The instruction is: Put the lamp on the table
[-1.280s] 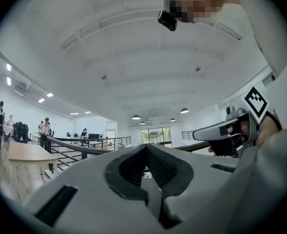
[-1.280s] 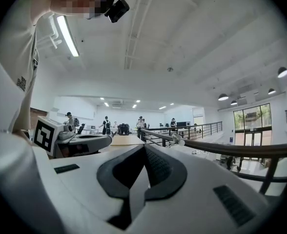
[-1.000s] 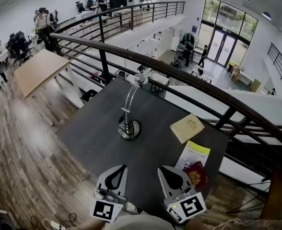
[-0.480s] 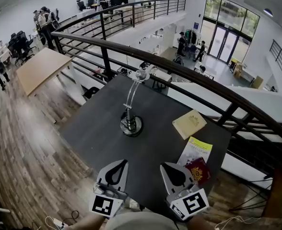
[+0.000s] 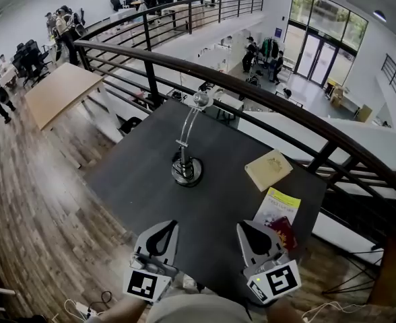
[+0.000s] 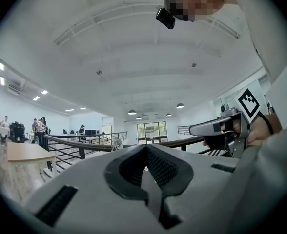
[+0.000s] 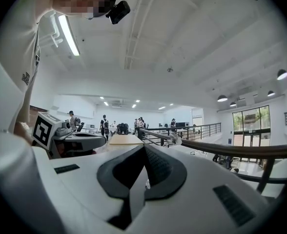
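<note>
Closed and empty, the left hand-held gripper (image 5: pixel 163 234) or right hand-held gripper (image 5: pixel 252 237) could topple the slender lamp (image 5: pixel 186 160) standing ahead on the desk (image 5: pixel 137 180) by bumping it.

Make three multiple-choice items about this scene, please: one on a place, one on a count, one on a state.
1. Where does the lamp stand?
A. on the table
B. on the floor
C. on the railing

2. How many flat paper things lie on the table, right of the lamp?
A. one
B. three
C. five

3. How are the jaws of the left gripper?
A. wide apart
B. closed on the lamp
C. together, with nothing between them

Answers:
1. A: the lamp's round base rests on the dark top, with its stem upright.
2. B: a tan book, a yellow booklet and a red passport lie there.
3. C: the left gripper view shows the jaws meeting, and the lamp stands far from them.
</note>
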The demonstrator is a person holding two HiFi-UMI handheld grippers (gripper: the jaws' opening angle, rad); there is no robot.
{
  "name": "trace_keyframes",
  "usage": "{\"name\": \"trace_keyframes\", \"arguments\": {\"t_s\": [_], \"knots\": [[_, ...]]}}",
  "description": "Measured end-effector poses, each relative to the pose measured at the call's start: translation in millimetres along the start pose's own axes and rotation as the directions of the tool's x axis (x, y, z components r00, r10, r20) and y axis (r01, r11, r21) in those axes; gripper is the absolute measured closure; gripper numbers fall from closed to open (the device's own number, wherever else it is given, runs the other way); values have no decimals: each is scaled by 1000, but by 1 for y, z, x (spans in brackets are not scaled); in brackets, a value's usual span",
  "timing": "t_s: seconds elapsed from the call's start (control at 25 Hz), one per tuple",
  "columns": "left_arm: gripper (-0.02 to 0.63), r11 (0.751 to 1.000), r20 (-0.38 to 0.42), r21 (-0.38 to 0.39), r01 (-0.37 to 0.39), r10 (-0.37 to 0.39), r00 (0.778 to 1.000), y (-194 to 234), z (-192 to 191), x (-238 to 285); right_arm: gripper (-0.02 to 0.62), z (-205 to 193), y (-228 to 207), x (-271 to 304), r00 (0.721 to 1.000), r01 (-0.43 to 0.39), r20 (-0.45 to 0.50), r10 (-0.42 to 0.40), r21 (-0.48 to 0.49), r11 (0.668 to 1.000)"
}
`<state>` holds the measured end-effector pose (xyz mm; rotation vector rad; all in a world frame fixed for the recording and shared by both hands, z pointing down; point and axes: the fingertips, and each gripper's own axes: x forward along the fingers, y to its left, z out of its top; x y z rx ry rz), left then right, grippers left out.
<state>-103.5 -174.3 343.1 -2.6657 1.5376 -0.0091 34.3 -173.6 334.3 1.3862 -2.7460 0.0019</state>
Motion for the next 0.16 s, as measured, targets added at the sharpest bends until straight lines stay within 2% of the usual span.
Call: {"name": "trace_keyframes", "arguments": {"t_s": [0.16], "knots": [[601, 1000, -3, -18, -3, 3, 1000, 1, -1, -1, 597, 0, -6, -2, 1000, 18, 5, -18, 9, 1000]]}}
